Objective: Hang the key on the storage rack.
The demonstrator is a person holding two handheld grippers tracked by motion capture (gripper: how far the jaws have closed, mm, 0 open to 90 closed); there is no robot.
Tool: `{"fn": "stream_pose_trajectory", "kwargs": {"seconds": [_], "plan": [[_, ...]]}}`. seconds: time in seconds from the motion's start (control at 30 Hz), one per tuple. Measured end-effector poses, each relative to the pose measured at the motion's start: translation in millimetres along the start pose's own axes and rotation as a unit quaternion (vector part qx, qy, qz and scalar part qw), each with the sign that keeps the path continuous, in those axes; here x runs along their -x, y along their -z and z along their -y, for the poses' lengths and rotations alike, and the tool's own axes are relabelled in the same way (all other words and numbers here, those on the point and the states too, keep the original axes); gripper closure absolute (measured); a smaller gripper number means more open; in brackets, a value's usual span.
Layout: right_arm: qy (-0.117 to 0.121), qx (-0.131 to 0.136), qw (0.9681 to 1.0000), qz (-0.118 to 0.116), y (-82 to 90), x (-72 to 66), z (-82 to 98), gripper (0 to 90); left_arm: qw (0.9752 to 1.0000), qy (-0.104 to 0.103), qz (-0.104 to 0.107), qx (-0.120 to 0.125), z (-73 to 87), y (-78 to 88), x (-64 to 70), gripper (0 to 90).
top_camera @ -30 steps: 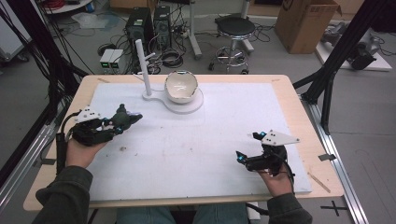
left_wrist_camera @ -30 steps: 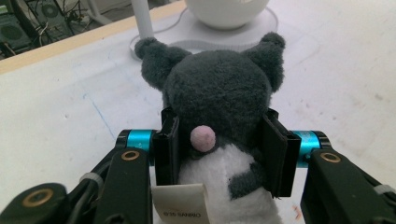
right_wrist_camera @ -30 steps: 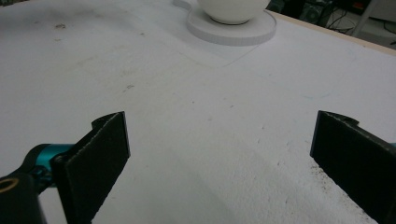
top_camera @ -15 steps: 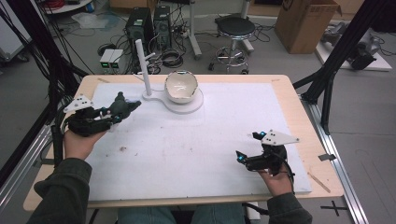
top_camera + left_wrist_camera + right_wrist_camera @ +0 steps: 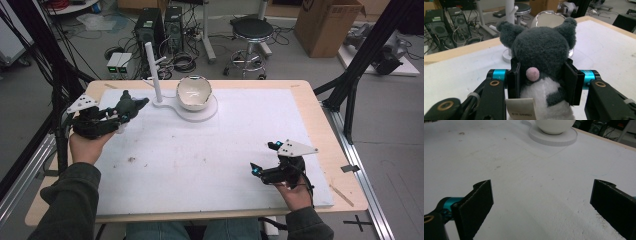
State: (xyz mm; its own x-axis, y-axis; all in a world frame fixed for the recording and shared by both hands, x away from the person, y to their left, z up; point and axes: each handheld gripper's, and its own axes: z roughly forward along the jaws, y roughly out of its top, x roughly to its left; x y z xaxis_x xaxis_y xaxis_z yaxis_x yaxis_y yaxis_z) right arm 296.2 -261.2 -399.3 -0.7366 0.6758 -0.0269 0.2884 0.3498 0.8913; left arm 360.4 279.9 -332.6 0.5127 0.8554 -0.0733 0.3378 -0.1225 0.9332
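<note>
left gripper view showed the left tool clamped on a grey plush toy, its jaws pressing both sides of the body, with a white bowl on its stand just beyond the tool's tip. the pickup looked done; setting the toy down, perhaps into that bowl, seemed left. the right tool sat low over the tabletop, jaws spread wide, holding nothing.

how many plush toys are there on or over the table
1. A grey and white plush toy is clamped in the left gripper at the table's far left, near the white bowl. The right gripper holds nothing. Others could be hidden, though none is apparent.
</note>
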Motion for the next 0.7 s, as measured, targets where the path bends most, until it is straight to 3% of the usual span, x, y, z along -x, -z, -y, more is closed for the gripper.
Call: {"fn": "stream_pose_trajectory", "kwargs": {"seconds": [0.2, 0.7], "plan": [[0.003, 0.001, 1.0000, -0.001, -0.8, 0.0, -0.2, 3.9, 0.9996, 0.006, -0.024, 0.013, -13.9, -6.5, -0.5, 55.7], [0.005, 0.003, 1.0000, -0.004, 0.2, -2.0, -1.1, 3.9, 0.9987, 0.006, -0.048, 0.015, -31.7, -18.7, -1.5, 55.7]]}}
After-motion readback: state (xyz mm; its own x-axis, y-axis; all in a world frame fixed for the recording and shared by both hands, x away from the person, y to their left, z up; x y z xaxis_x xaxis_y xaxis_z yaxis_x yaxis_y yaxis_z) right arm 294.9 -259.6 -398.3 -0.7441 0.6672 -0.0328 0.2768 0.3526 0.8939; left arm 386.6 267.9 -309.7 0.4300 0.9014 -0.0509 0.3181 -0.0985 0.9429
